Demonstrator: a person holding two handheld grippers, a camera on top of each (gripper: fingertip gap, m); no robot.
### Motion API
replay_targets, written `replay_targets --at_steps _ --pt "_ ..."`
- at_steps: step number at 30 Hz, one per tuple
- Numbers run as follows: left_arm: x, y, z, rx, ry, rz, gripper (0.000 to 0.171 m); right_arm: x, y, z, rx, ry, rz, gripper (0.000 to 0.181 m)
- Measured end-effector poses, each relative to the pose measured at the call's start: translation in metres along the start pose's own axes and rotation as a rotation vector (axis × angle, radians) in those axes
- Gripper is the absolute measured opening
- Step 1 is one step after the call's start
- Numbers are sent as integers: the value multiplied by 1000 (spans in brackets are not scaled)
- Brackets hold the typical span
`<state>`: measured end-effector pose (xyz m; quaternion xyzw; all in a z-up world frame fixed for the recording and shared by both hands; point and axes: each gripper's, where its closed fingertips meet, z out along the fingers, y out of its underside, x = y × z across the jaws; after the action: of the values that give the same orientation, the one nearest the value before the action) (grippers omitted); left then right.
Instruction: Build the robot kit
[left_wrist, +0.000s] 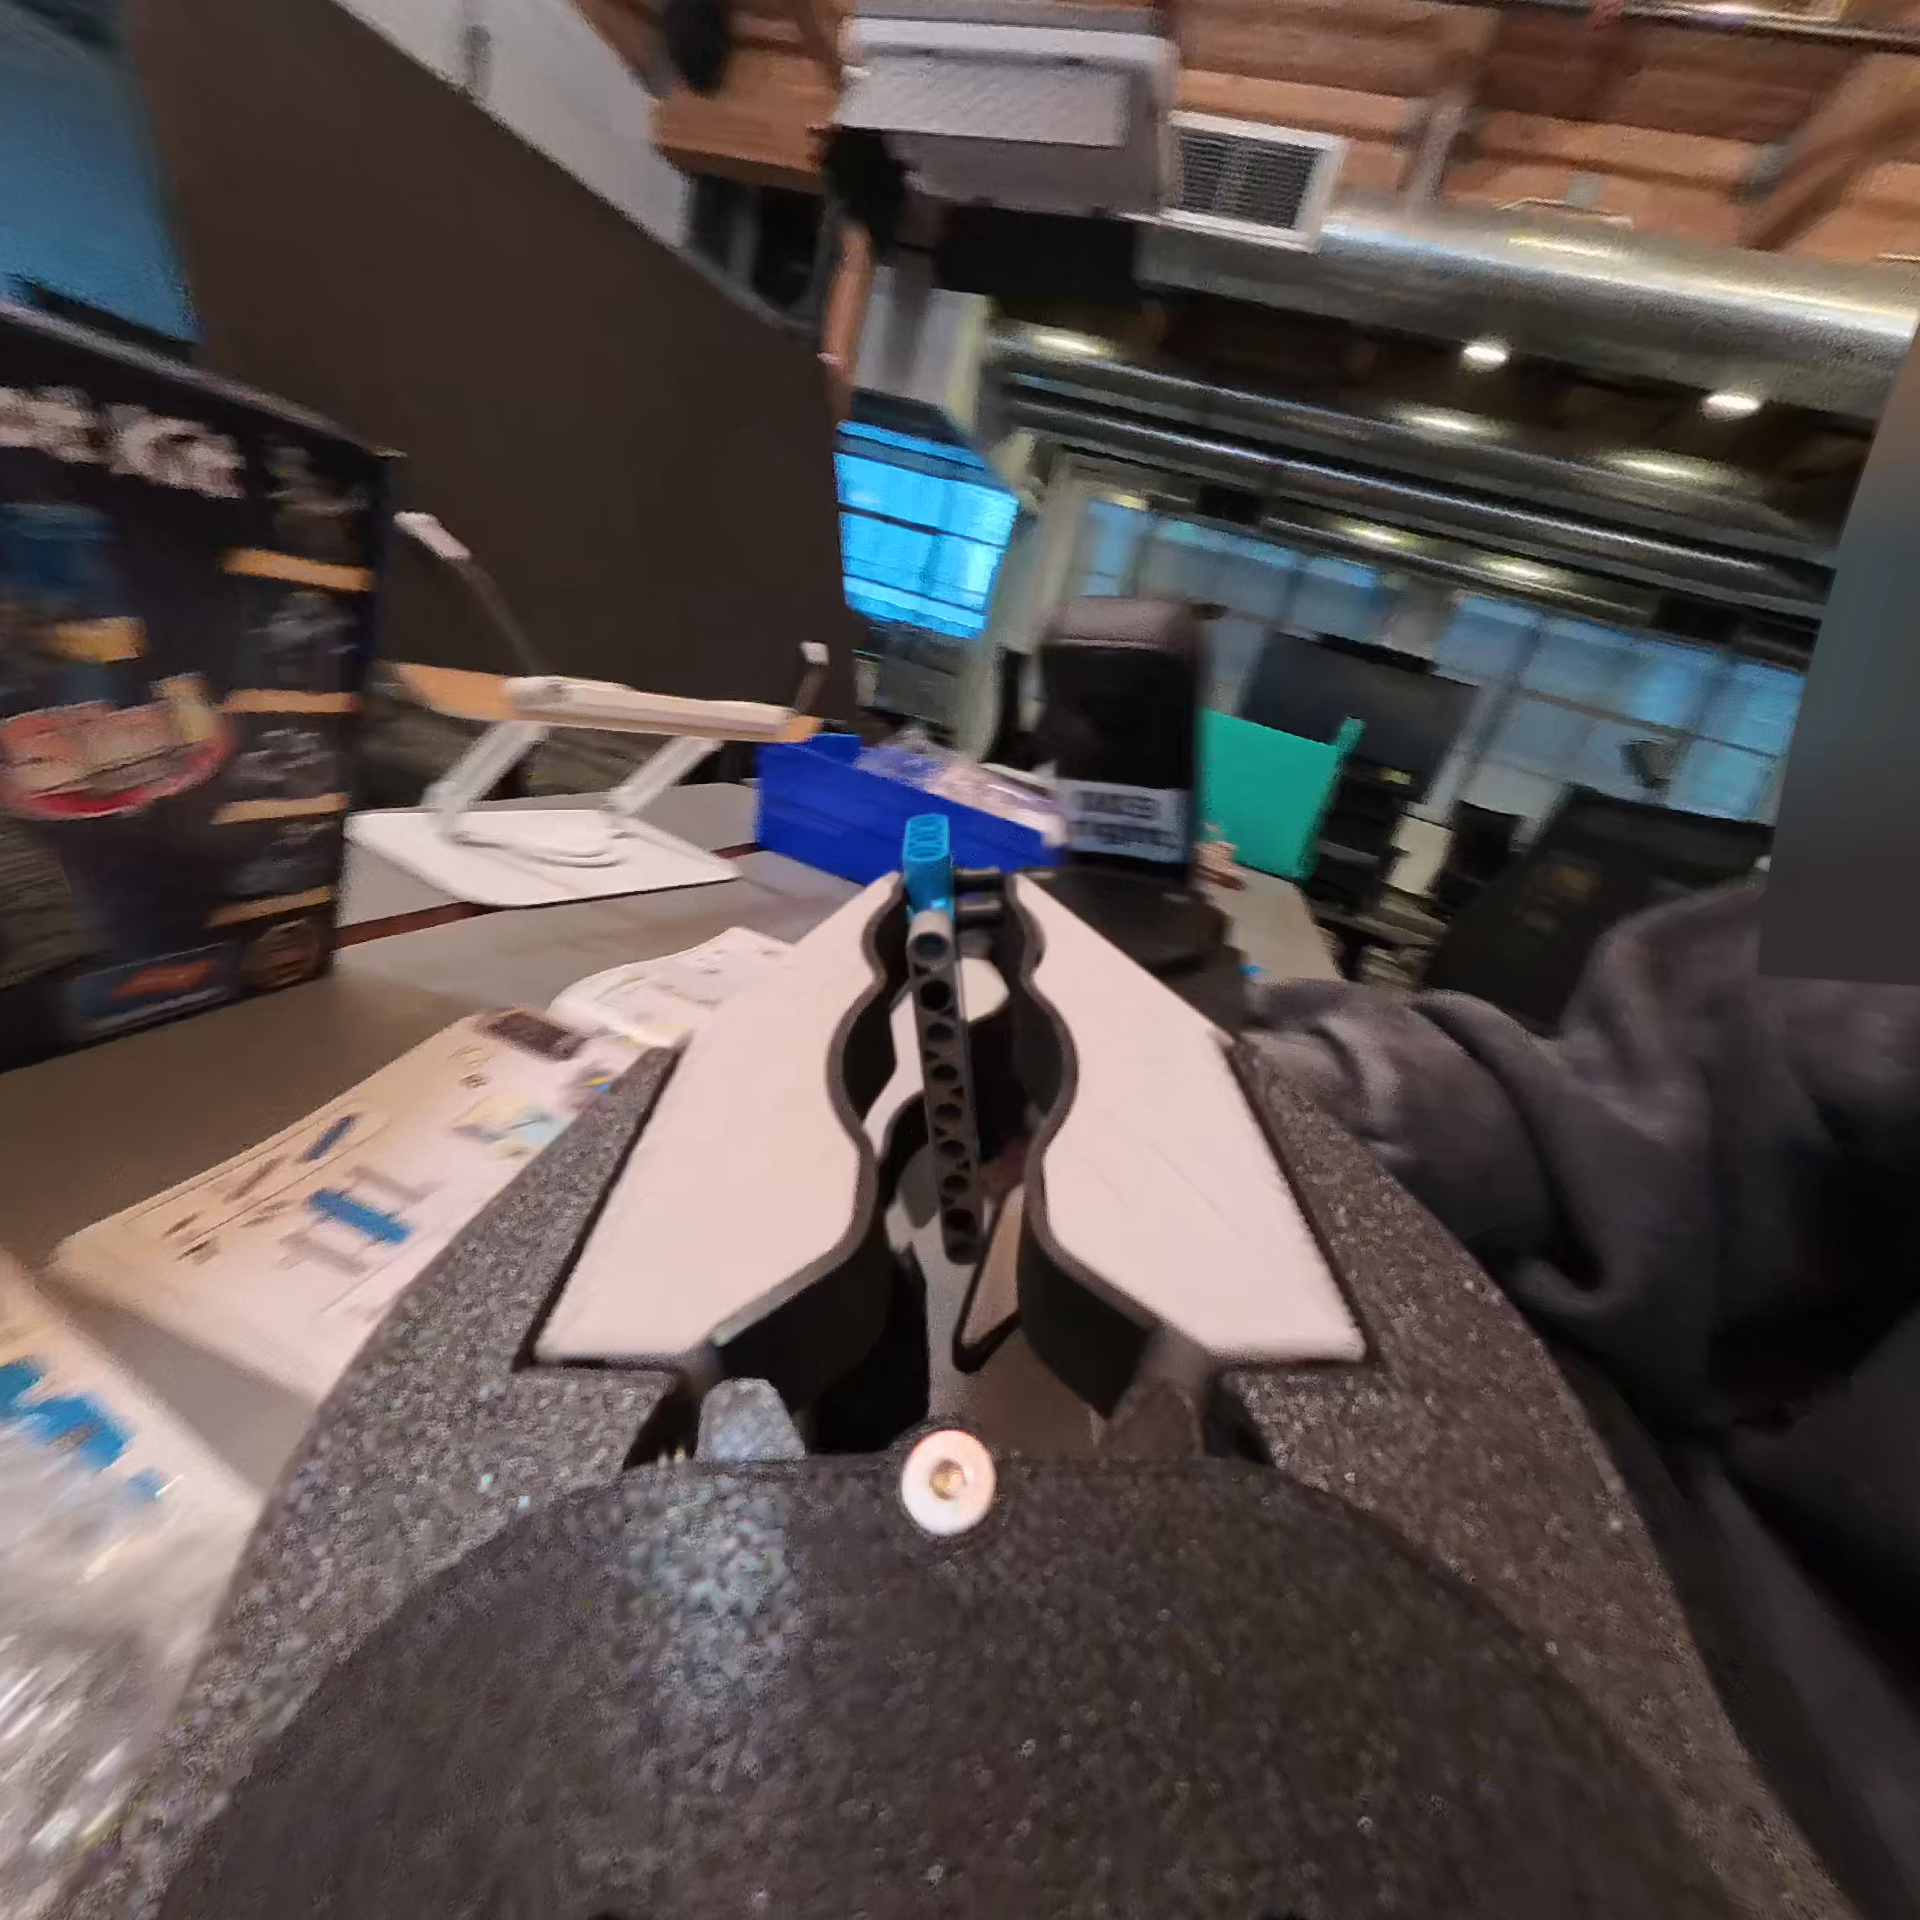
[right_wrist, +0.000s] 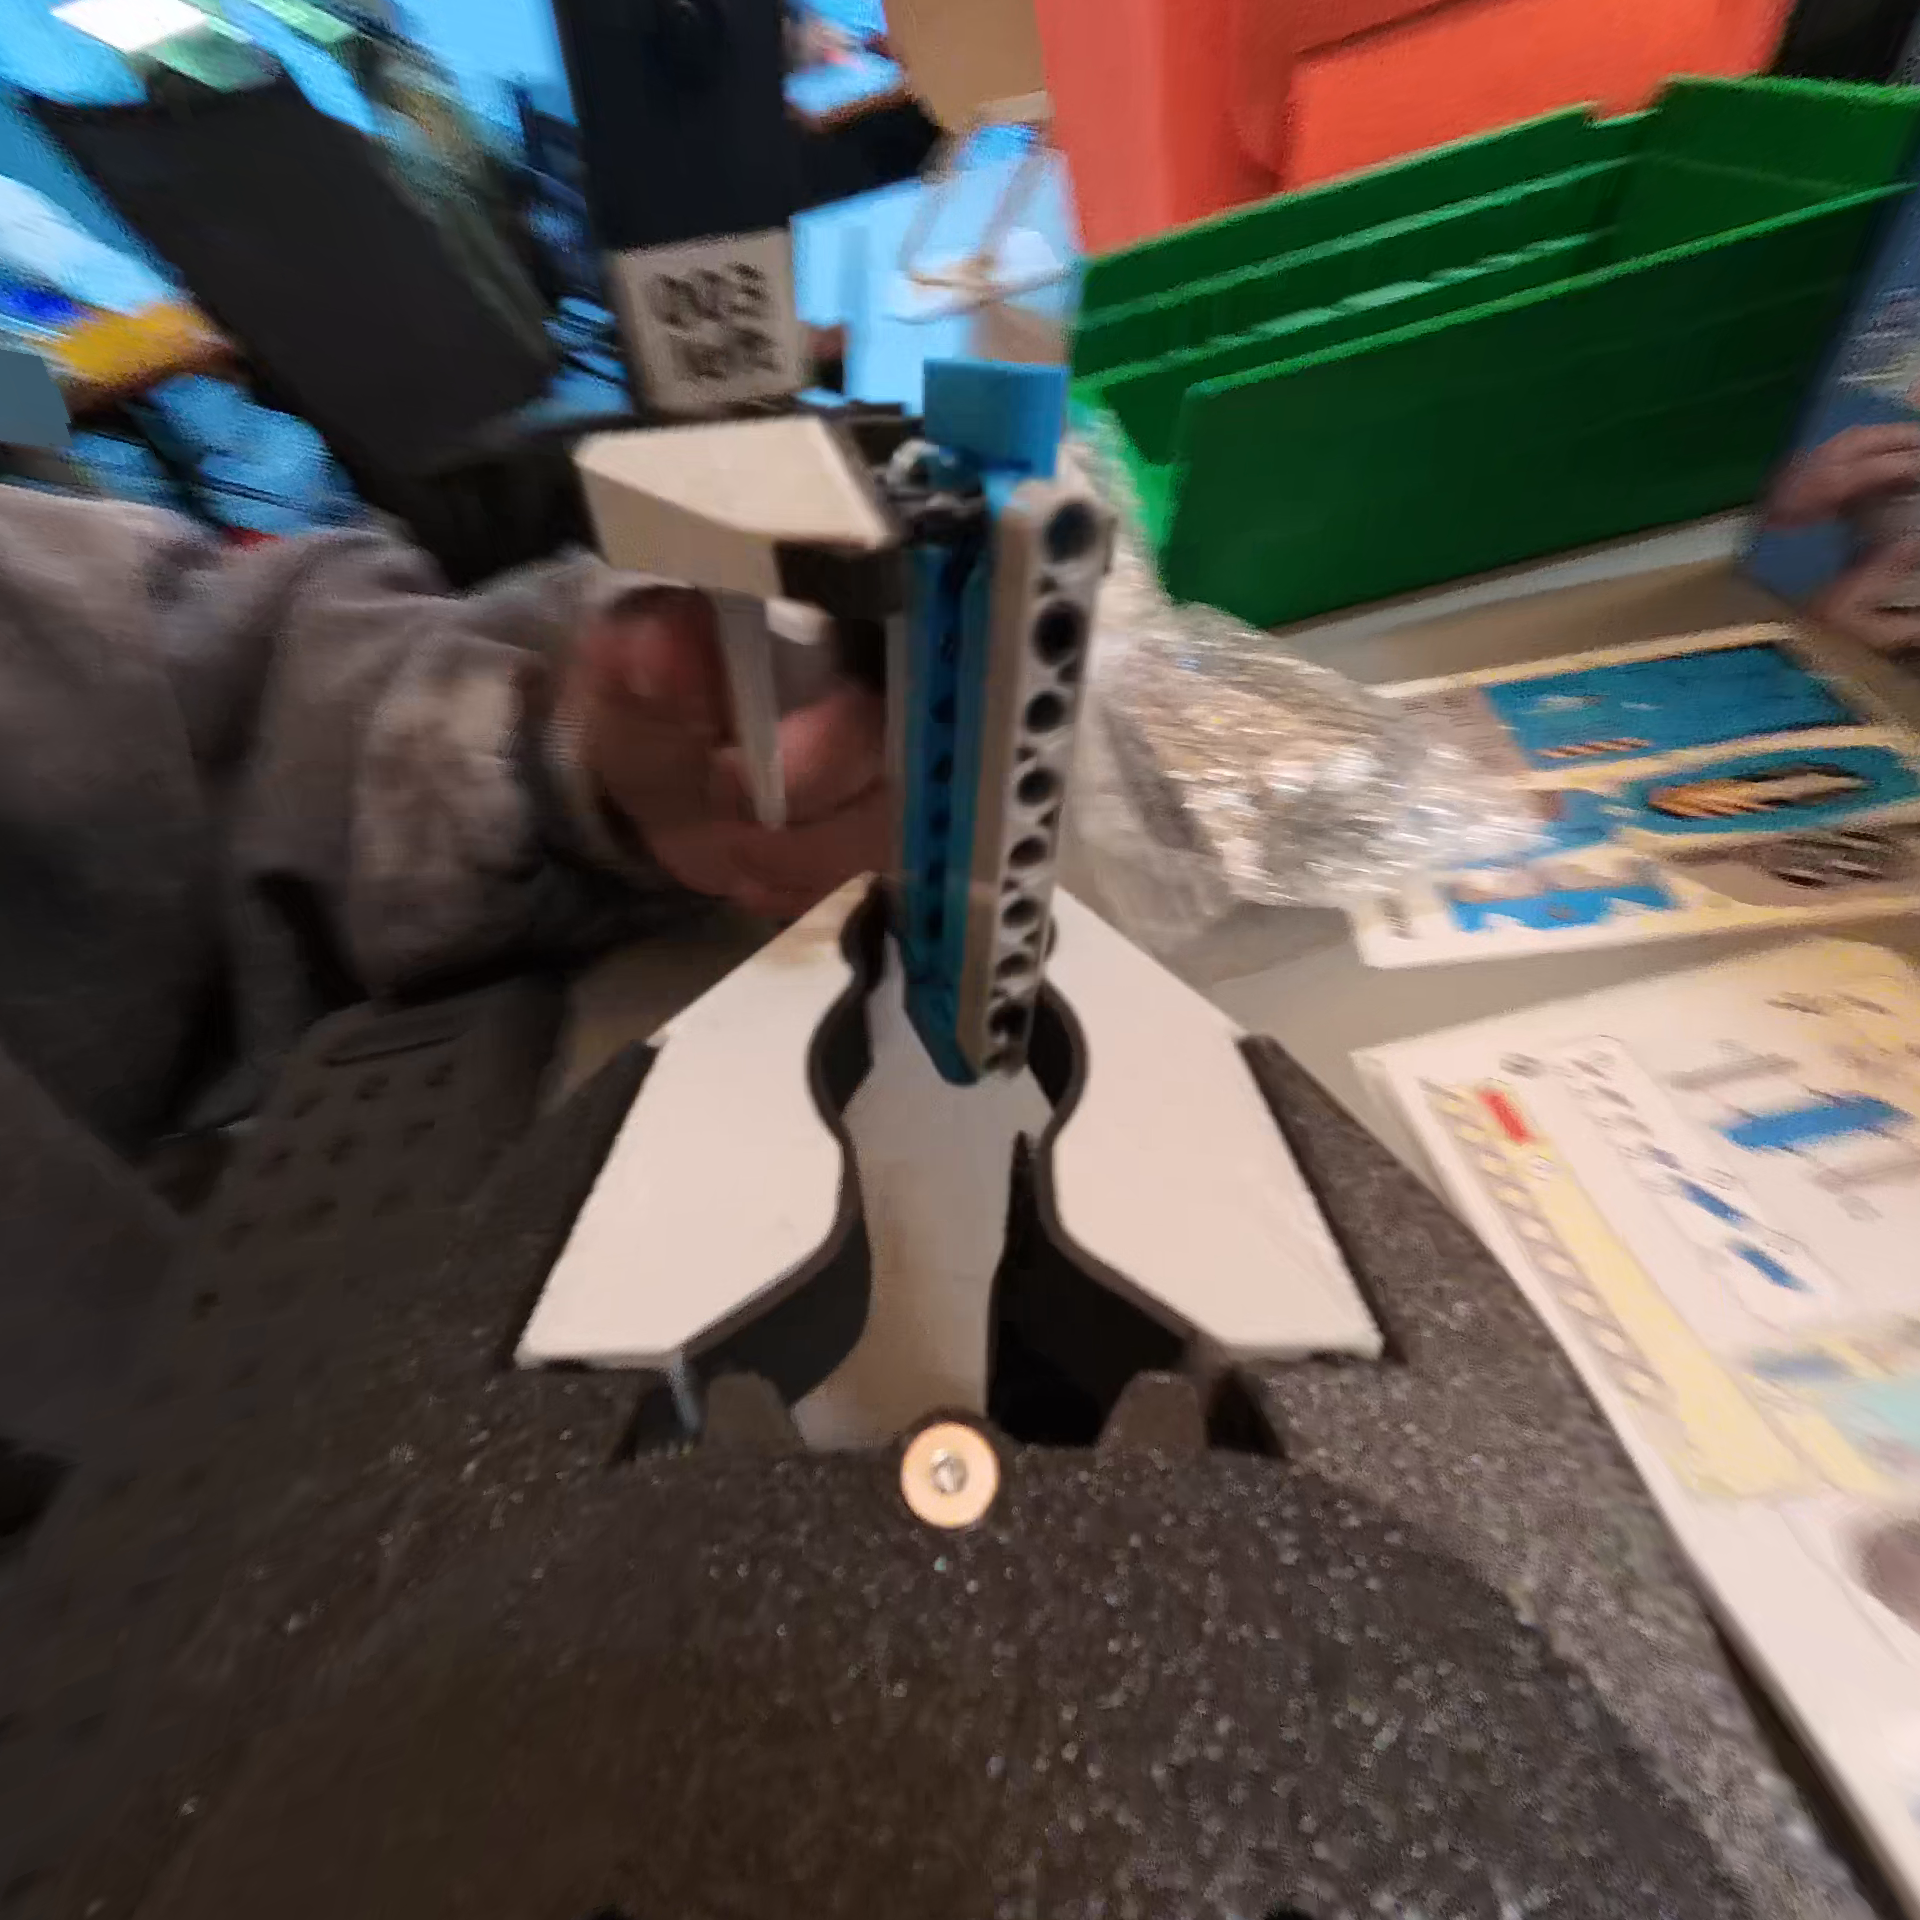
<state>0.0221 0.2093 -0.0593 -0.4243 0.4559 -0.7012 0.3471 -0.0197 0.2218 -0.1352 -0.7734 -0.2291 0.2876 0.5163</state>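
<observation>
Both my tongs grip one toy-beam assembly, held up off the table (right_wrist: 1455, 613).

My left gripper (left_wrist: 940, 904) is closed narrow on the black holed beam (left_wrist: 945, 1081), its blue piece (left_wrist: 925, 862) poking past the tips. My right gripper (right_wrist: 966, 914) pinches the lower end of the blue and grey beams (right_wrist: 997, 769), probably steadying them upright. Instruction sheets (right_wrist: 1662, 1226) and a green bin (right_wrist: 1507, 343) lie near.
</observation>
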Motion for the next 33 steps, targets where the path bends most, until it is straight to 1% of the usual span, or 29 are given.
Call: replay_targets --at_steps 1,3,4,6,8,10,11,12,13,14,15,16,17,18,19,20,21,22,24,25,27,29,31,33 --pt "-16 -1 -3 16 -87 -4 15 14 2 0 -25 115 -36 35" --pt "-45 2 -11 21 -240 -25 15 33 0 -2 -48 320 -120 54" --pt "-54 4 -14 16 -290 -37 15 39 -3 -2 -47 405 -149 55" --pt "-60 4 -18 35 -326 -55 15 42 -6 2 -40 501 -167 56" --pt "-61 5 -18 35 -348 -53 15 44 -10 5 -31 568 -179 56" --pt "-57 6 -16 37 -327 -71 15 49 -11 5 -36 625 -188 51" --pt "-56 7 -16 35 -320 -85 15 51 -11 3 -42 637 -186 46" --pt "-55 7 -15 32 -309 -97 15 50 -11 2 -43 622 -174 45" --pt "-52 7 -13 29 -266 -115 17 49 -10 0 -40 600 -156 44" --pt "-42 4 -10 25 -172 -138 22 48 -11 -3 -32 570 -130 44" --pt "-33 2 -10 1 -87 -146 31 44 -11 -6 -17 522 -93 43" --pt "-27 0 -11 -21 -36 -129 45 35 -11 -6 12 437 -45 43" --pt "-21 -1 -14 -39 19 -101 53 27 -13 -9 52 352 25 43" --pt "-18 1 -17 -63 54 -89 53 19 -15 -12 104 265 112 43" --pt "-14 3 -18 -70 92 -101 53 4 -21 -14 168 120 201 43" --pt "-8 3 -18 -64 143 -136 58 -13 -30 -18 236 -45 284 42" --pt "-2 4 -17 -66 190 -180 57 -20 -34 -21 273 -136 340 42" --pt "4 8 -16 -89 231 -205 55 -24 -33 -22 267 -186 360 43" --pt "6 17 -16 -144 253 -204 53 -22 -27 -22 235 -194 331 42" --pt "10 19 -17 -158 283 -213 48 -23 -24 -22 217 -200 314 43" --pt "15 24 -17 -182 338 -275 43 -25 -20 -22 184 -209 289 42" --pt "16 28 -16 -197 359 -334 41 -23 -16 -22 143 -175 247 43" --pt "13 32 -15 -211 341 -343 41 -19 -11 -21 107 -129 218 43" --pt "9 36 -13 -227 291 -298 40 -14 -7 -19 84 -82 203 44"
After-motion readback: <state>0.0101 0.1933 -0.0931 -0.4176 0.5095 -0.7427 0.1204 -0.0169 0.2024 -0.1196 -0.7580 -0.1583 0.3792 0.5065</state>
